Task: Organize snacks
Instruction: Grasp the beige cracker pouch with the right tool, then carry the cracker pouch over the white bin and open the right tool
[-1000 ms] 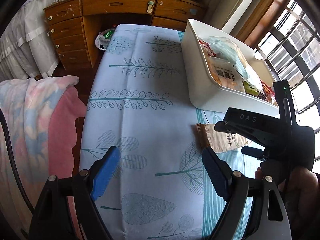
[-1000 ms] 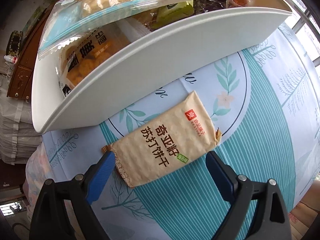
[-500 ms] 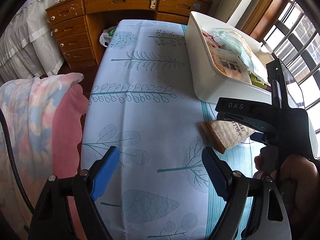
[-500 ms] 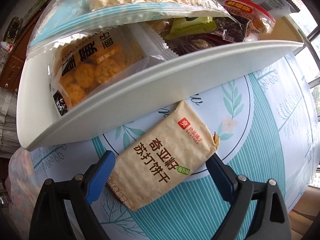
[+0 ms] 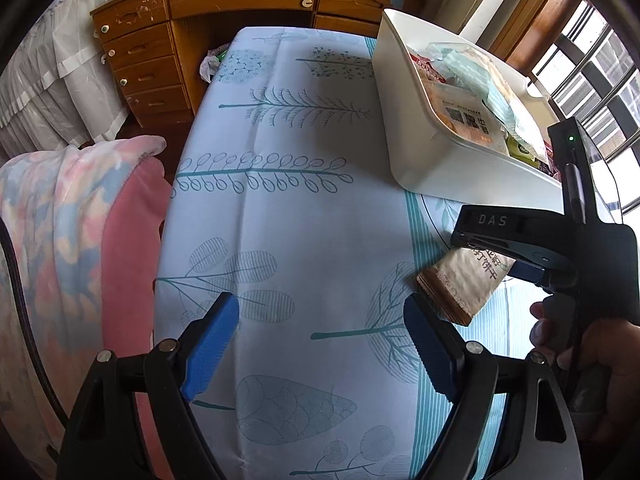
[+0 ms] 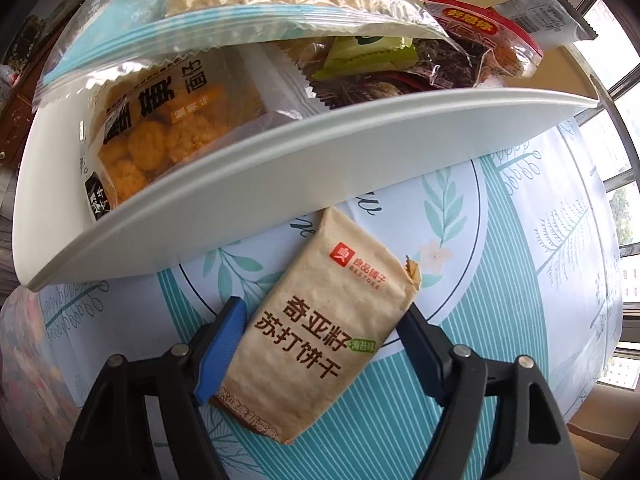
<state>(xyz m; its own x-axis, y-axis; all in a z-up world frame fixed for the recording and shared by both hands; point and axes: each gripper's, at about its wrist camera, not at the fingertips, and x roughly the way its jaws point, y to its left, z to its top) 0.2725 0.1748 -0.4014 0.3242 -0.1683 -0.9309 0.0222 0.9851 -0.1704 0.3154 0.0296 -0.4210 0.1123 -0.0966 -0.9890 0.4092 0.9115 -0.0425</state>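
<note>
Right wrist view: white plastic bin (image 6: 256, 196) already held most snacks; beside it, tan paper-look cracker packet (image 6: 320, 340) remained, right gripper (image 6: 320, 340) closing around it, contact unclear; left gripper (image 5: 316, 344) open, empty.

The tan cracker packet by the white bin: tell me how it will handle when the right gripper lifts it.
The tan cracker packet looks flat and blocky, so it probably stays fairly stiff rather than drooping. Its matte wrapper should give the blue pads decent hold. The right gripper, jaws just closing, straddles it; crackers crush easily, so a gentle squeeze seems wise.
</note>
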